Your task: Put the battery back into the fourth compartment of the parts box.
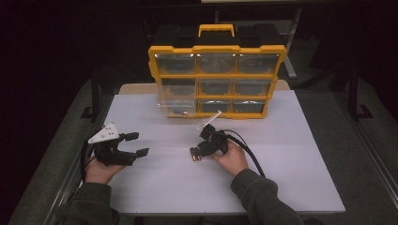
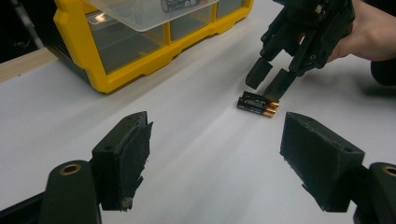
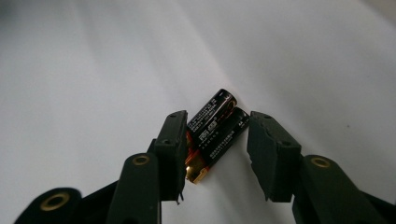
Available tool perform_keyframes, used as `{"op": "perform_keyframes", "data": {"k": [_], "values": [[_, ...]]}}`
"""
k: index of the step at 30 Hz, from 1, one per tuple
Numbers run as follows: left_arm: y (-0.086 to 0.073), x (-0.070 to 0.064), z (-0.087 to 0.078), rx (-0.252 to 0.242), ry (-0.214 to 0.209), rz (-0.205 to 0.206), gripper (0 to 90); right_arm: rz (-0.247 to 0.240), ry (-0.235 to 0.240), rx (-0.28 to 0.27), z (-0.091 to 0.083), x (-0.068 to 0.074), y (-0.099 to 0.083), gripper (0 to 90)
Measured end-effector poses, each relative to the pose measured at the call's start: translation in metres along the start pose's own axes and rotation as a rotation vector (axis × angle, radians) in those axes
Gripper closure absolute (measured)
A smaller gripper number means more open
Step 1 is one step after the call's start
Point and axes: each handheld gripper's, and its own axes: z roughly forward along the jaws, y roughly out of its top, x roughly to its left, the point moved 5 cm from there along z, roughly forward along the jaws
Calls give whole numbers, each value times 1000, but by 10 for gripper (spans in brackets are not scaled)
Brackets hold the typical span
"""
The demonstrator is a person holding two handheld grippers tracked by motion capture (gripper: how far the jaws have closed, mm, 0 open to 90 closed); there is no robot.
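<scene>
— Two batteries [image 3: 216,133] lie side by side on the counter [image 1: 281,154], touching each other along their length. They are black with a copper-coloured end. Do you see them also from above?

— Only as a small dark spot in front of the yellow organizer [image 1: 217,70], toward the person's side and well apart from it. The right tool [image 1: 196,153] is directly over them. In the right gripper view its jaws stand apart, one on each side of the pair. The left jaw looks to be against the nearer battery, but I cannot tell if it really touches; the right jaw has a gap.

— And the left tool [image 1: 137,144]?

— It is in front of the organizer too, but to the left of it, well apart from the batteries. Its jaws are wide apart, with nothing between them.

— How is the counter?

— A plain white sheet, smooth and matte, with a soft shine. Behind it, beside the organizer, a strip of light wood shows. The organizer stands upright at the far edge, with clear drawers in three rows. One clear drawer [image 1: 177,103] at its lower left is pulled out over the sheet.

— And the room?

— Very dark around the counter. I see grey floor at both sides and some dark metal legs.
</scene>
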Motion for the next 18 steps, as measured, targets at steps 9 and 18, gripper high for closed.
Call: {"op": "perform_keyframes", "data": {"k": [9, 18], "values": [[0, 0, 0, -2, -1, 4, 233, 7, -21, 20, 2, -2, -4, 604], [0, 0, 0, -3, -1, 6, 232, -3, -59, 43, 3, -4, -8, 639]]}}
